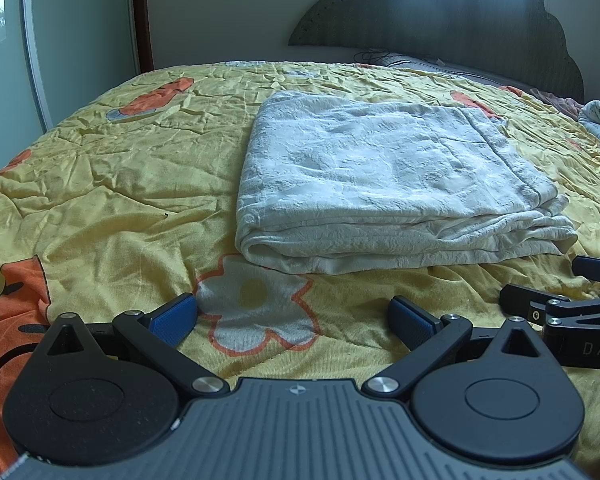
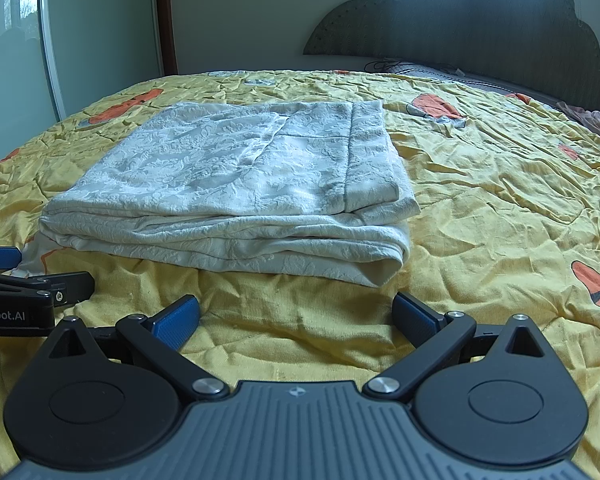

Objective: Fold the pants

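Left wrist view: the left hand-held gripper [image 1: 292,320] is hovering with its jaws apart over the bed [image 1: 100,184], short of the folded pants [image 1: 380,184] lying ahead; the right hand-held gripper [image 1: 556,284] is showing only partly at the edge

Right wrist view: the right hand-held gripper [image 2: 296,320] is likewise gaping empty, and the pants' [image 2: 240,184] stacked layers and hem are showing more clearly; the left hand-held gripper [image 2: 24,276] is being cut off at the side

Dim daylight, backlit window, fisheye-warped edges.
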{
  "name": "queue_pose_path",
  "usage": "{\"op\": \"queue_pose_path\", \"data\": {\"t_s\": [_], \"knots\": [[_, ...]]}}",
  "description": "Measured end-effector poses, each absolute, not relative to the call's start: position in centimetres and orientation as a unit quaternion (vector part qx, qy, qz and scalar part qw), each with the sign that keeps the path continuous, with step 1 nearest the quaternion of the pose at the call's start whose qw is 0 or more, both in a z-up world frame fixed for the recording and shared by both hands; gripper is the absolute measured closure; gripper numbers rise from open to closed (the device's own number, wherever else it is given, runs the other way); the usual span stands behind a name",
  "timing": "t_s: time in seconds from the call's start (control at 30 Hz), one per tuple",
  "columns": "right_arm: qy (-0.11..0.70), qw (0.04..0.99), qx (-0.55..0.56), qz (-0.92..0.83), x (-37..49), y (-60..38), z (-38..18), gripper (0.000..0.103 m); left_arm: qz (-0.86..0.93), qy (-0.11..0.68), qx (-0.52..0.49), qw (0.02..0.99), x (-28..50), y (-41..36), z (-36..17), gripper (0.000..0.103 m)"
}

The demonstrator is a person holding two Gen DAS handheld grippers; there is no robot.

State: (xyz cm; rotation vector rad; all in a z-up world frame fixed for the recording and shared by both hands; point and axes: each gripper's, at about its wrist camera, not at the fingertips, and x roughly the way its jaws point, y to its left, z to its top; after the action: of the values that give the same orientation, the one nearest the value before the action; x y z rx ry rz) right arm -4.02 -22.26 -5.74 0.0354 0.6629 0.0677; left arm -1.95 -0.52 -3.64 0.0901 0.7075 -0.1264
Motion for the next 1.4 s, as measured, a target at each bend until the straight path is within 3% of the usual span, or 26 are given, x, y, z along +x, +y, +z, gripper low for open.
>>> {"op": "queue_pose_path", "data": {"t_s": [1.4], "knots": [[0.325, 0.945, 0.017, 0.033, -4.05, -22.24, -5.7, 0.0, -0.057, 0.348, 0.041, 0.935, -1.63, -0.89, -3.6, 0.0]]}}
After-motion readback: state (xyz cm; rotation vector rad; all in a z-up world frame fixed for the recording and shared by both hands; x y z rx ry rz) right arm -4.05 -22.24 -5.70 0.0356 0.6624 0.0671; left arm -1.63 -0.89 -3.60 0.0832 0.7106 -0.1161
